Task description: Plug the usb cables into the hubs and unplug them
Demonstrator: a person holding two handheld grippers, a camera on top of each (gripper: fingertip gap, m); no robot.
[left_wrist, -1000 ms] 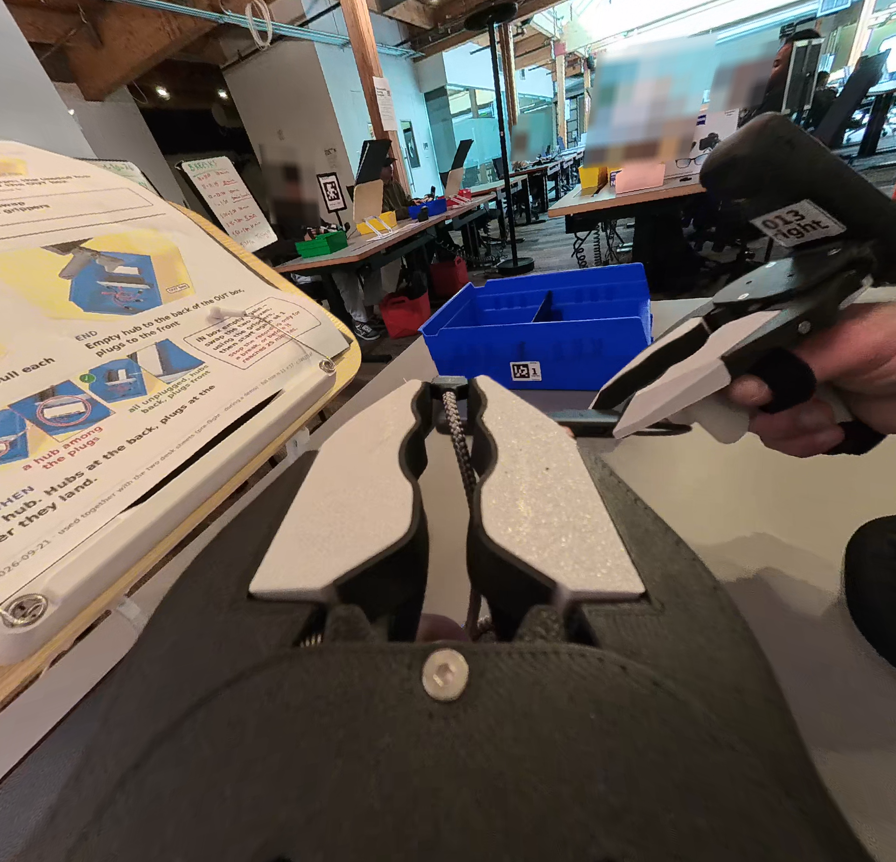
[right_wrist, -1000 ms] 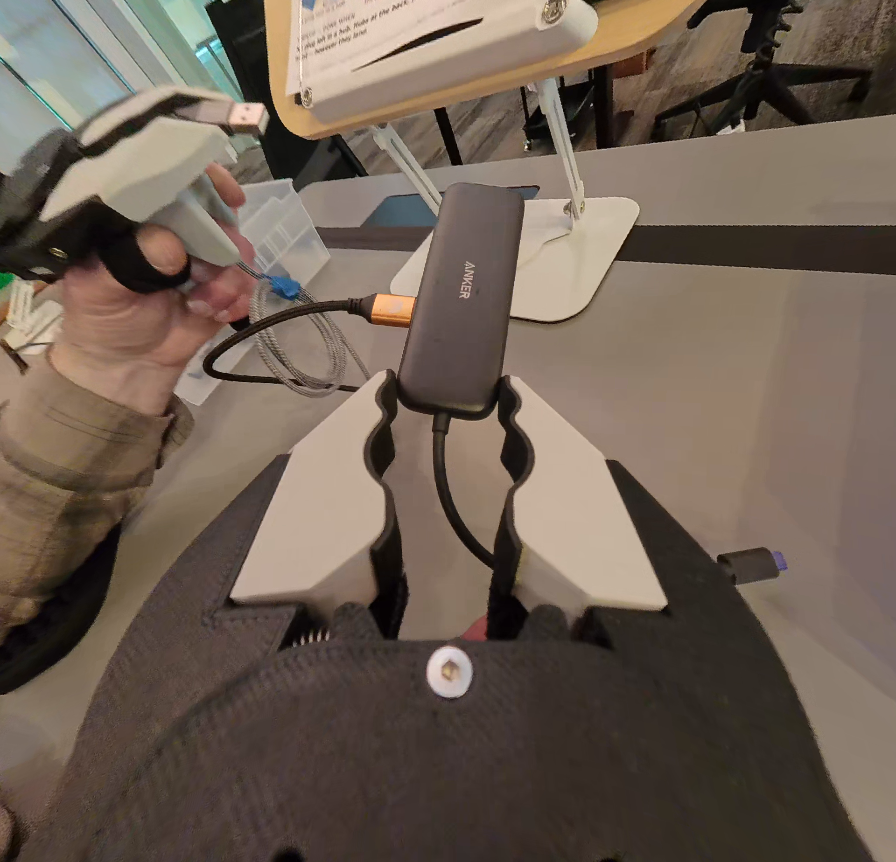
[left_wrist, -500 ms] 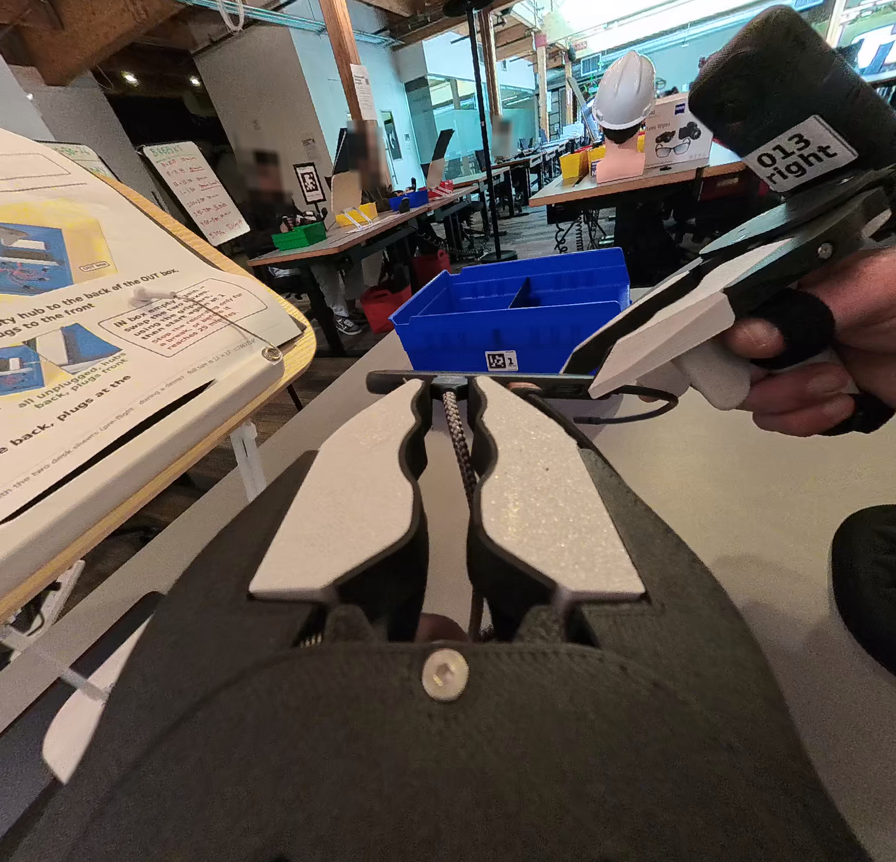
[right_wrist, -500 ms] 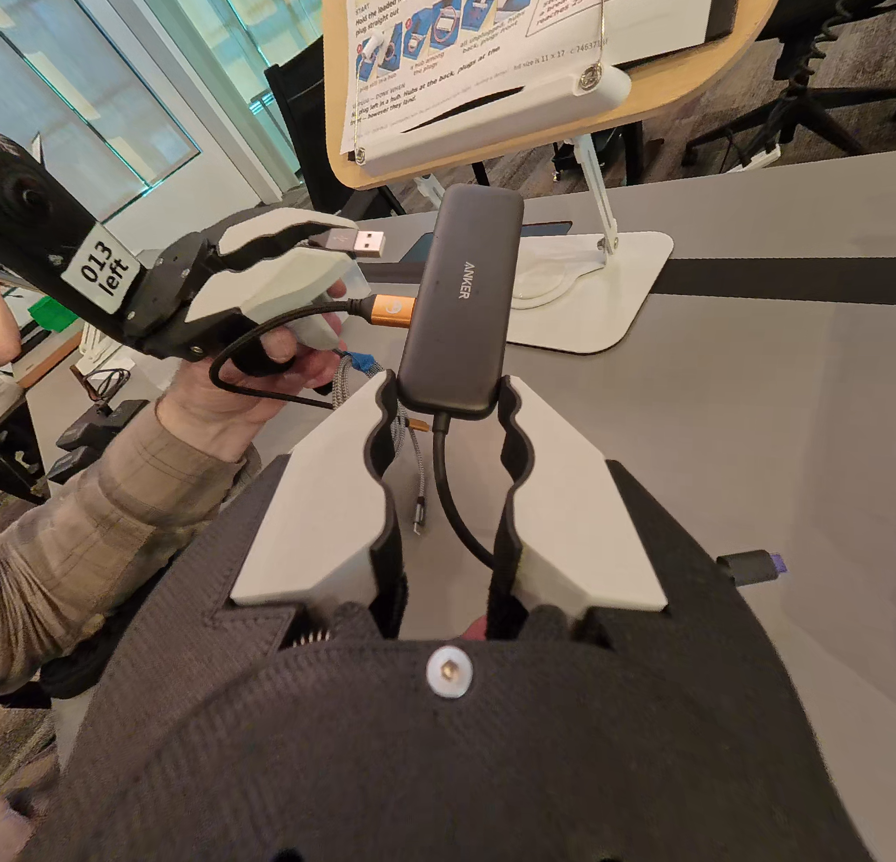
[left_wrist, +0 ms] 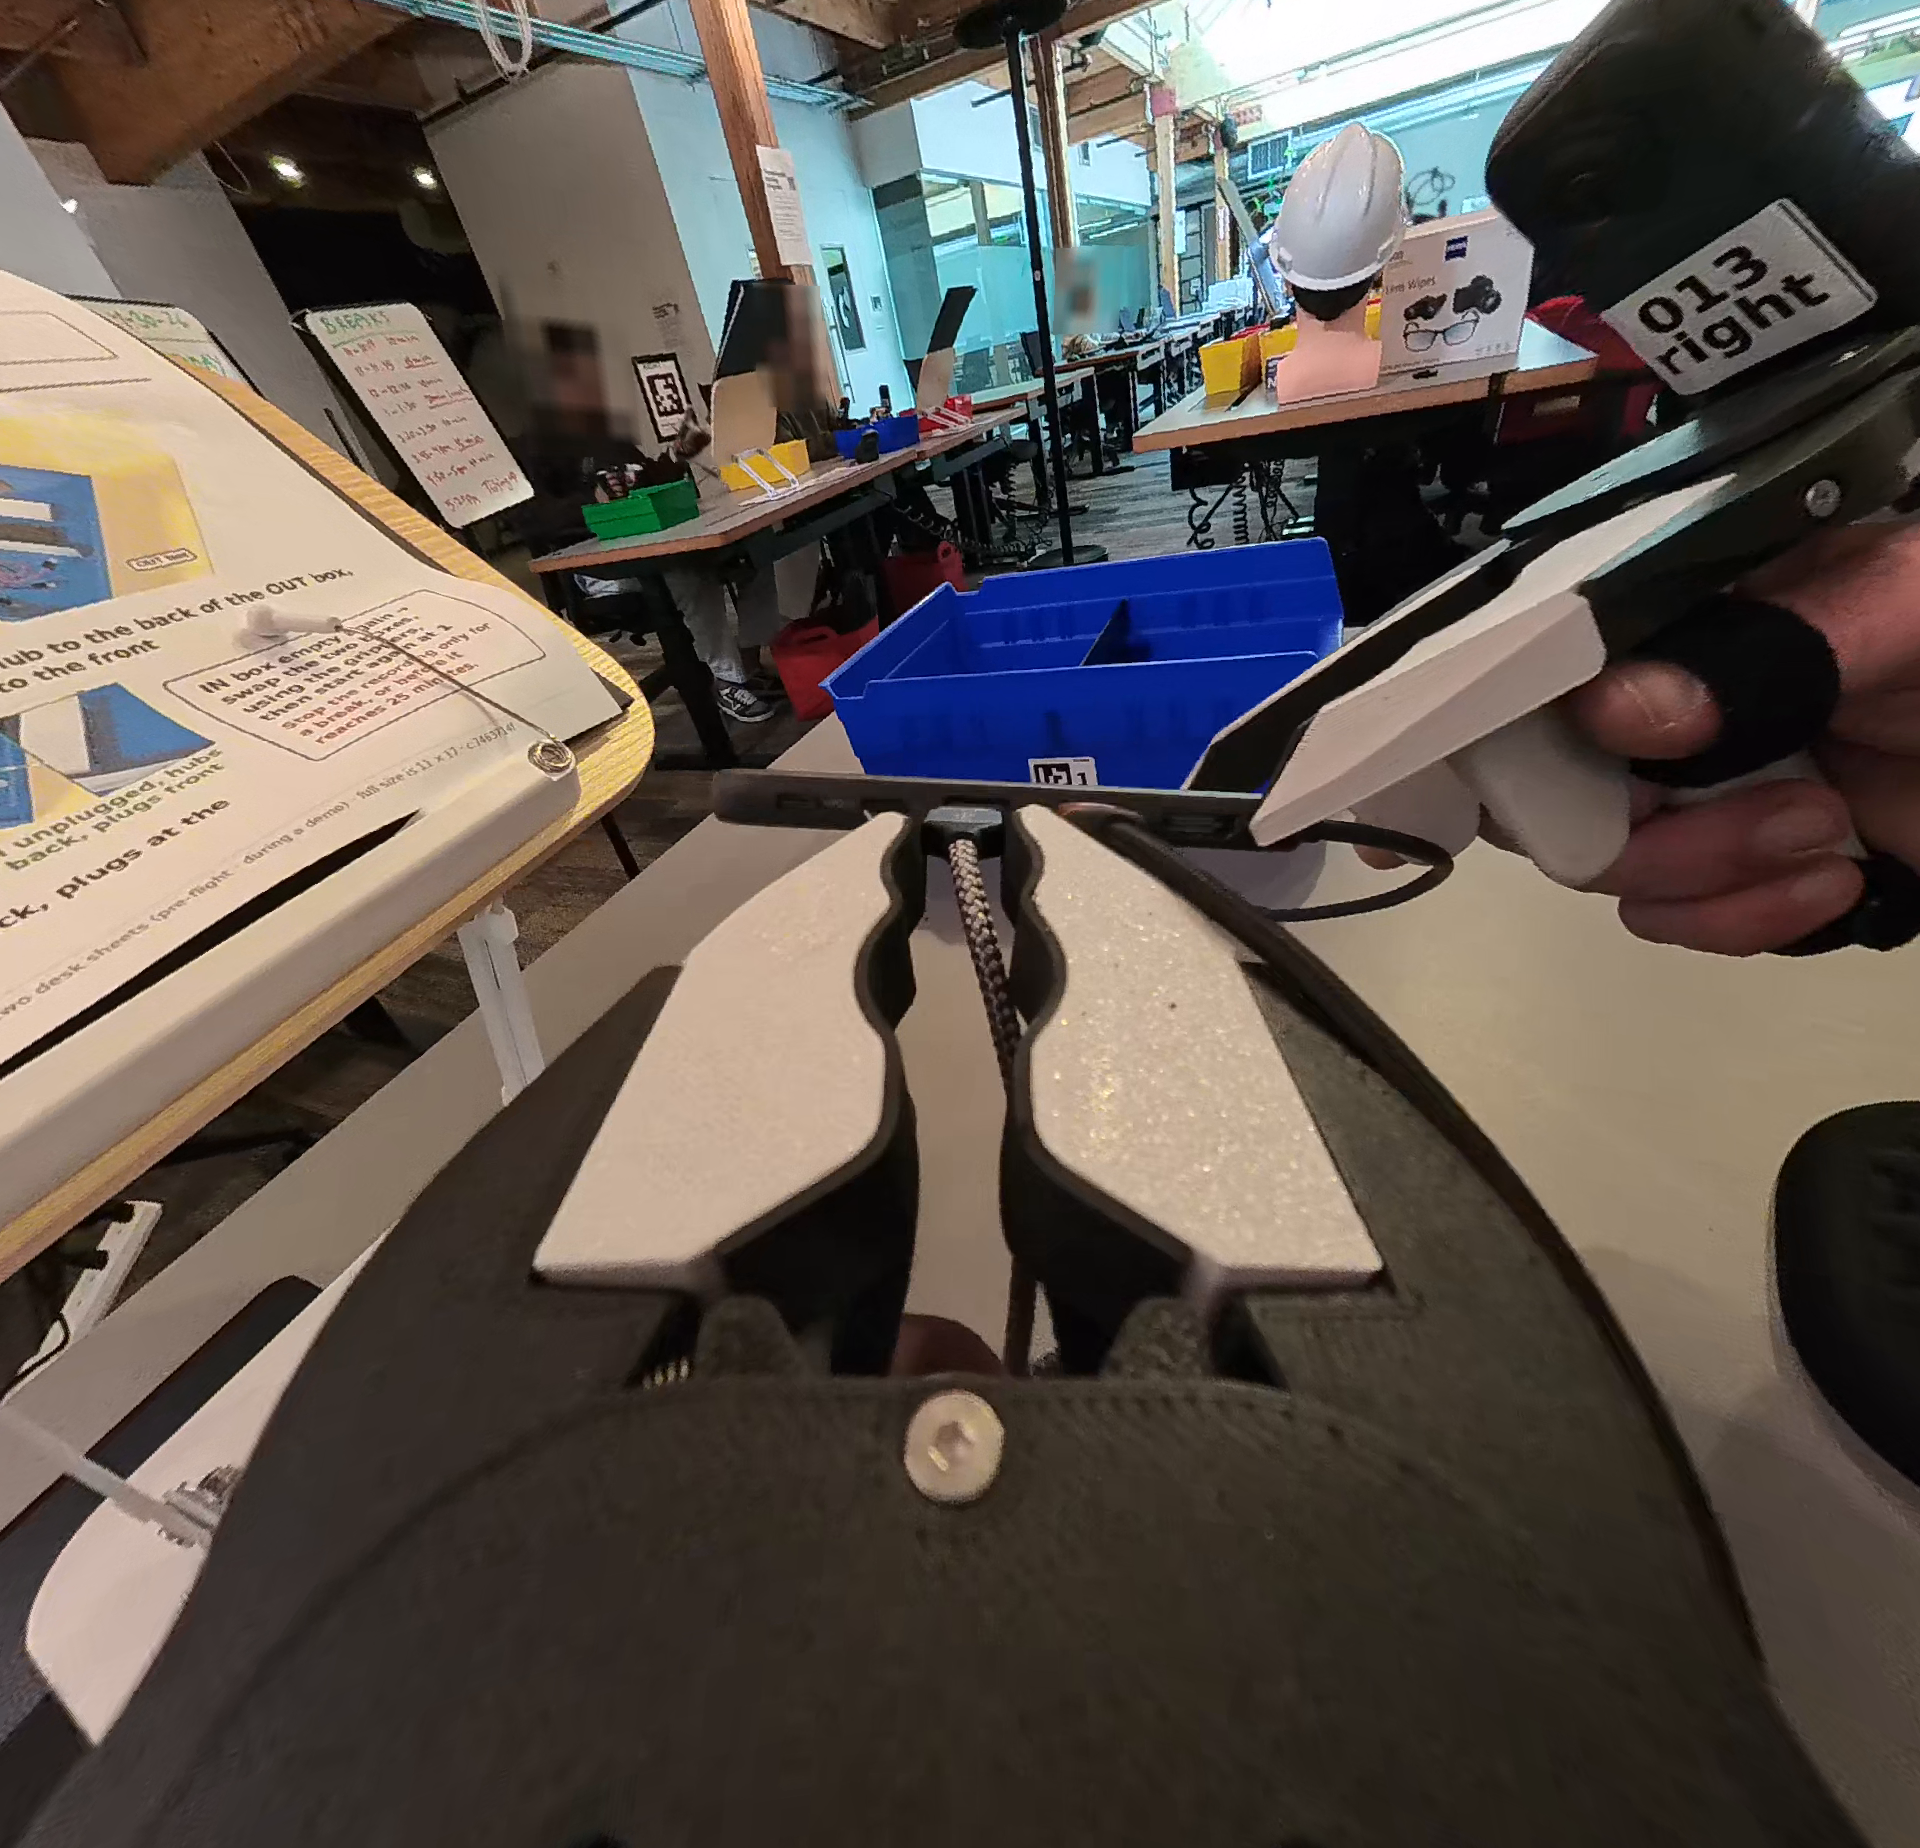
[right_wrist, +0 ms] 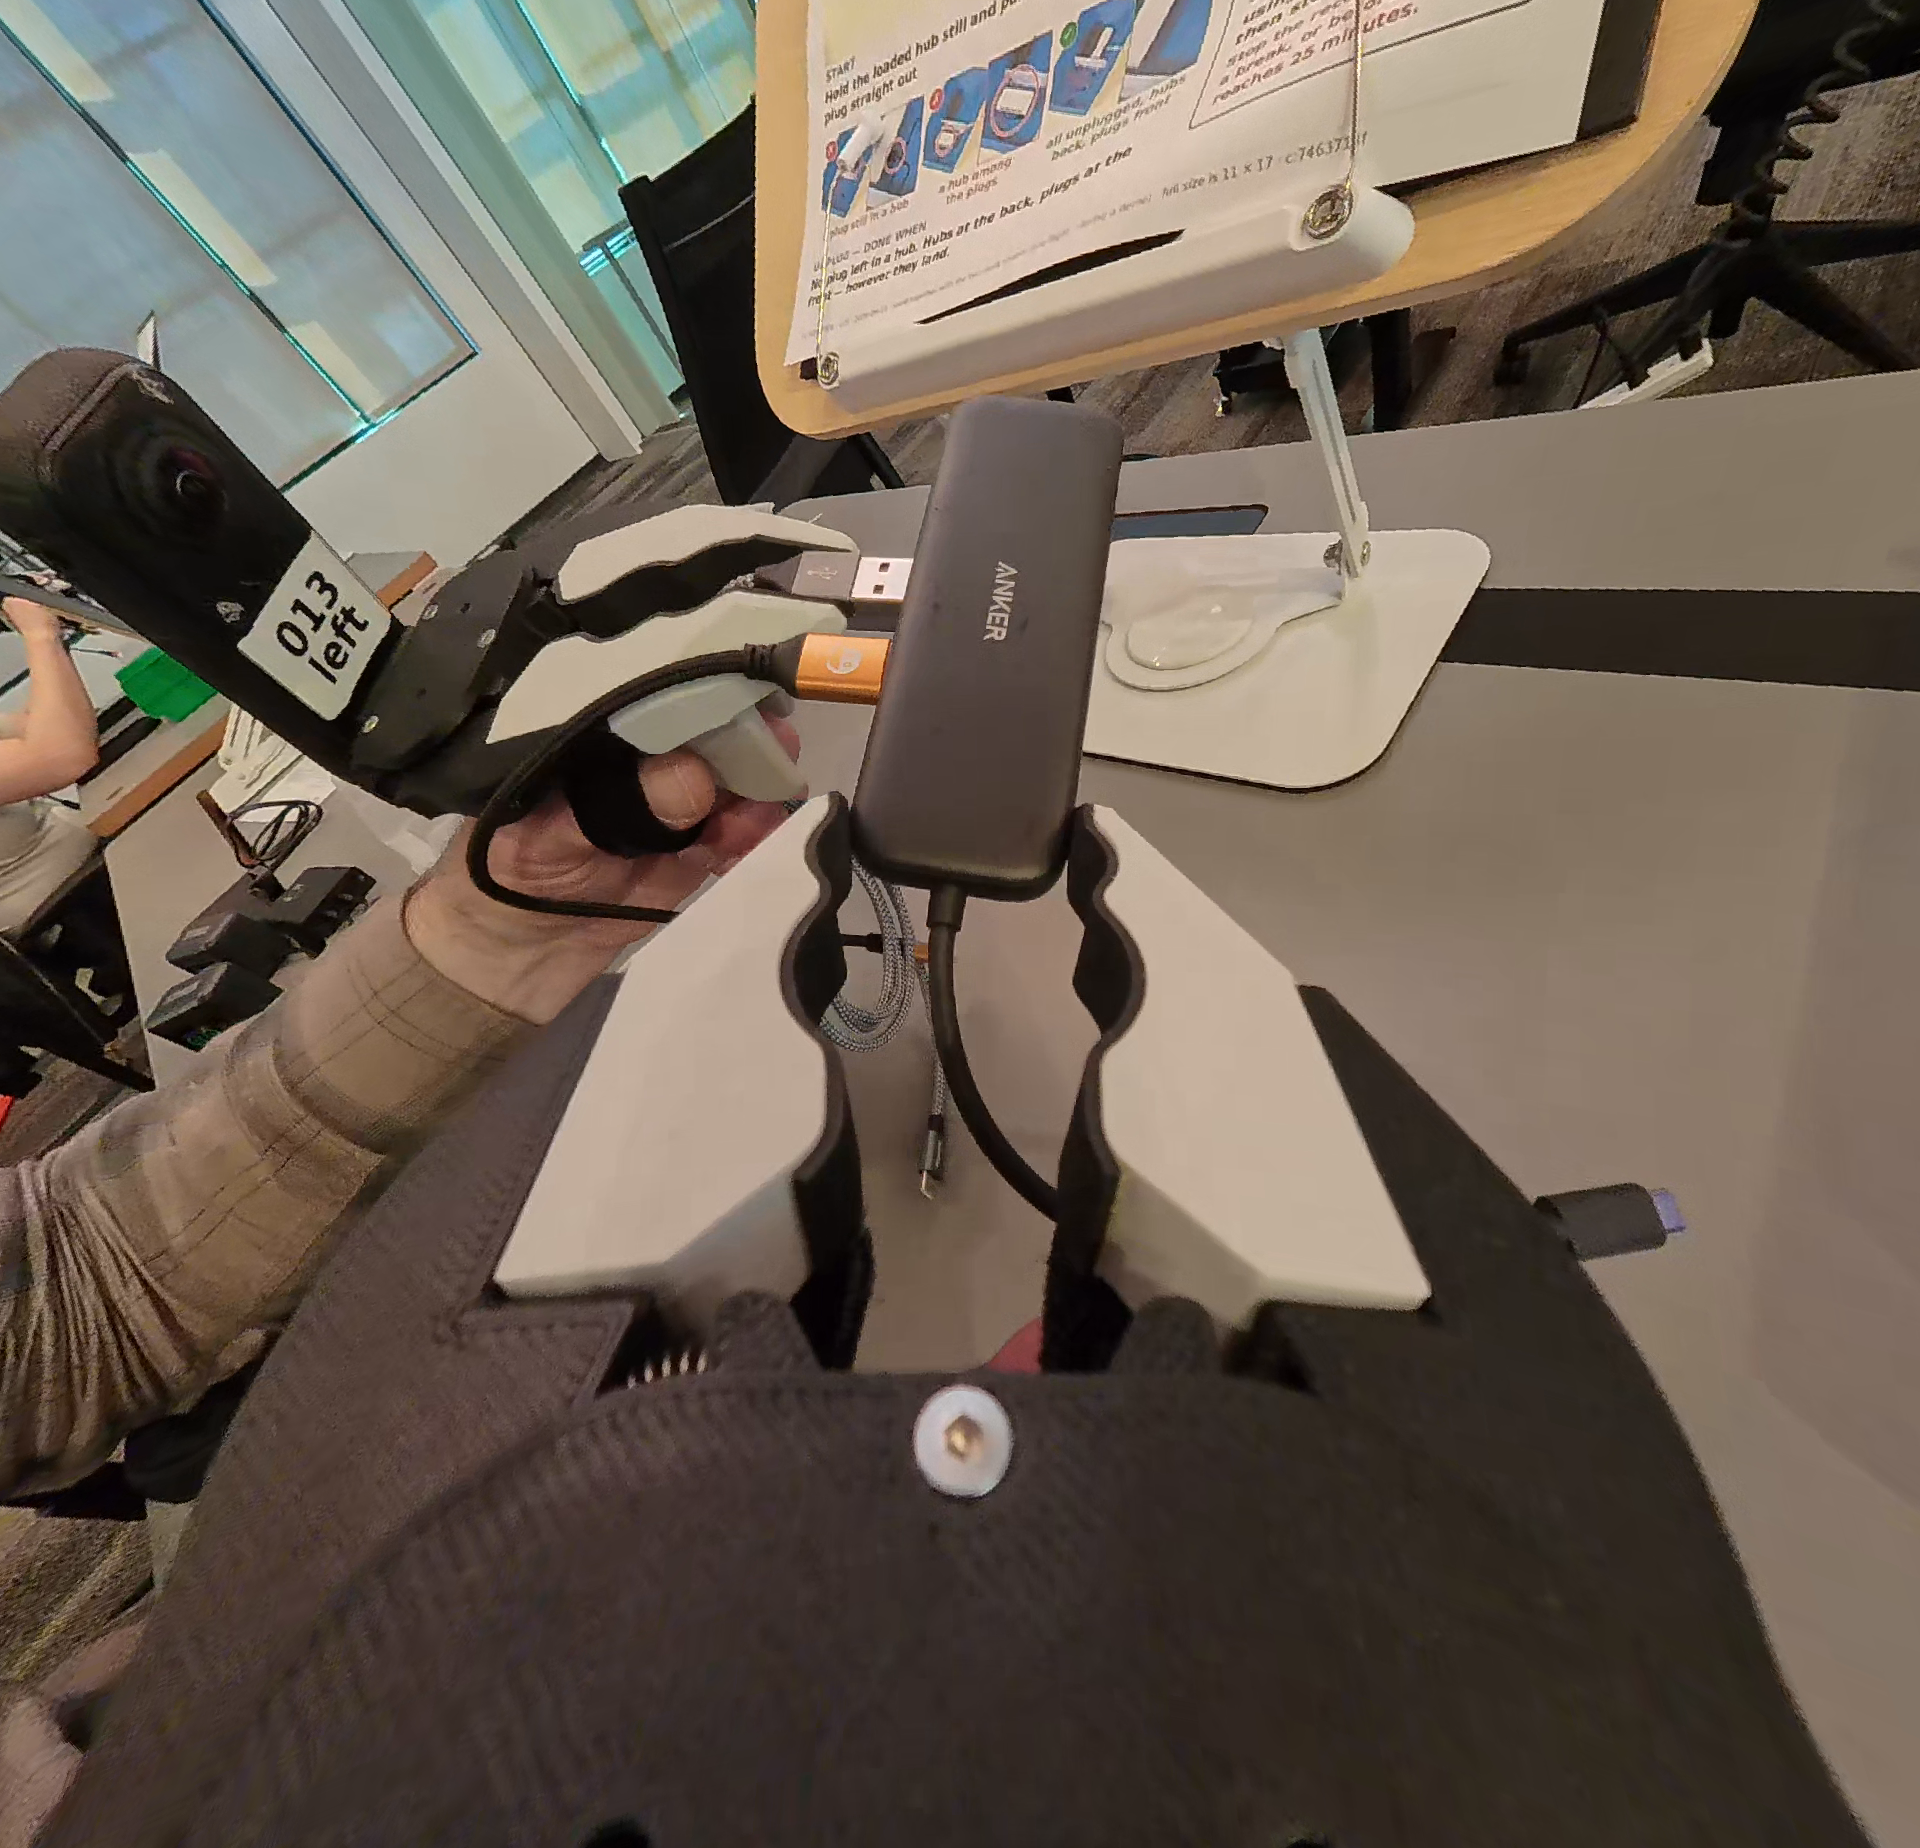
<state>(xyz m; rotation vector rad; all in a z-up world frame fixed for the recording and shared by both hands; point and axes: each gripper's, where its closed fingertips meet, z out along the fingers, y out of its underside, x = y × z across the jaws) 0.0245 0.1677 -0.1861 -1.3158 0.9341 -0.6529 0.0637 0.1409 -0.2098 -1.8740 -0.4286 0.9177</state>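
My right gripper (right_wrist: pixel 956 832) is shut on the near end of a dark grey USB hub (right_wrist: pixel 997 645) and holds it above the table. An orange-collared plug (right_wrist: pixel 842 666) sits in the hub's left side. My left gripper (left_wrist: pixel 961 827) is shut on a silver USB plug (right_wrist: pixel 868 577) with a braided cable (left_wrist: pixel 982 925). The plug's tip is right at the hub's left edge, above the orange plug. In the left wrist view the hub (left_wrist: pixel 810 796) shows edge-on just past my fingertips, with the right gripper (left_wrist: pixel 1278 780) holding it from the right.
A blue bin (left_wrist: pixel 1091 666) stands on the table behind the hub. An instruction board (right_wrist: pixel 1143 136) on a white stand base (right_wrist: pixel 1299 676) is at the left. A loose grey braided cable (right_wrist: pixel 883 988) and a small dark stick (right_wrist: pixel 1610 1216) lie on the table. Across from one pair of fingers to the other is roughly 6 cm.
My left gripper has come in toward the hub, so the silver plug's tip has gone from well clear to the hub's left edge. The right gripper kept its hold on the hub.
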